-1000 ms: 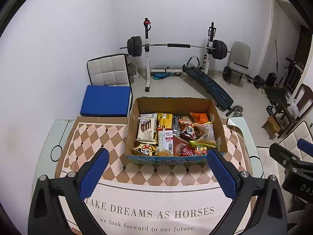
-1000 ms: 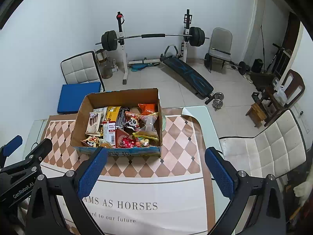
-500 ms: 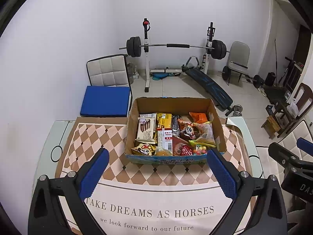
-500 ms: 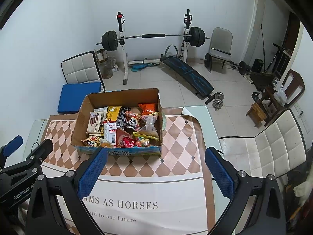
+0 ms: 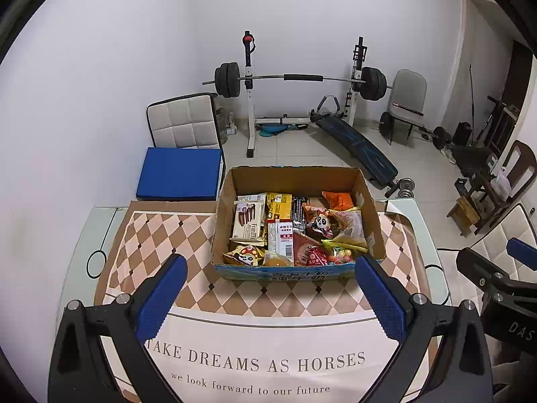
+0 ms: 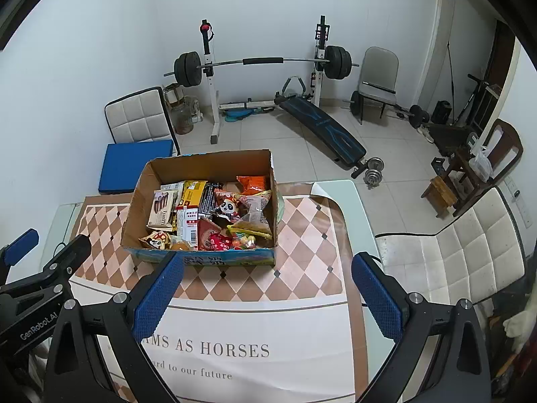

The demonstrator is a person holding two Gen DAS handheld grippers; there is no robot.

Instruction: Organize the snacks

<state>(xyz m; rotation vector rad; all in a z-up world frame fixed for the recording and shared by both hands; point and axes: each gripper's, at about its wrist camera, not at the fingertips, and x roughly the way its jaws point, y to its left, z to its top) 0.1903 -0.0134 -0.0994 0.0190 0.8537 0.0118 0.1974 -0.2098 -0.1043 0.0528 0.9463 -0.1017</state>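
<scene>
Currently, your left tool (image 5: 270, 288) hovers above the printed cloth (image 5: 255, 362) on the counter (image 5: 426, 262), its blue pads (image 5: 161, 297) spread wide and holding nothing. Your right tool (image 6: 266, 288) hangs beside it in the same condition: fingers fully apart, nothing between them.

The cardboard box (image 5: 295, 176) stands on the checkered part of the cloth, beyond both tools and apart from them. From the left wrist view it sits centred between the pads; from the right wrist view it lies toward the left pad.

Inside the box the snacks (image 5: 295, 231) are heaped loosely. You can identify:
- a white wafer pack (image 5: 248, 223) at the left side;
- a yellow packet (image 5: 278, 206) next to it;
- an orange bag (image 5: 337, 198) at the far right corner;
- a panda-print pouch (image 5: 320, 223) near the middle;
- a bag of coloured candy balls (image 5: 340, 255) against the near wall.

A barbell rack (image 5: 302, 77) stands on the floor behind the counter.
</scene>
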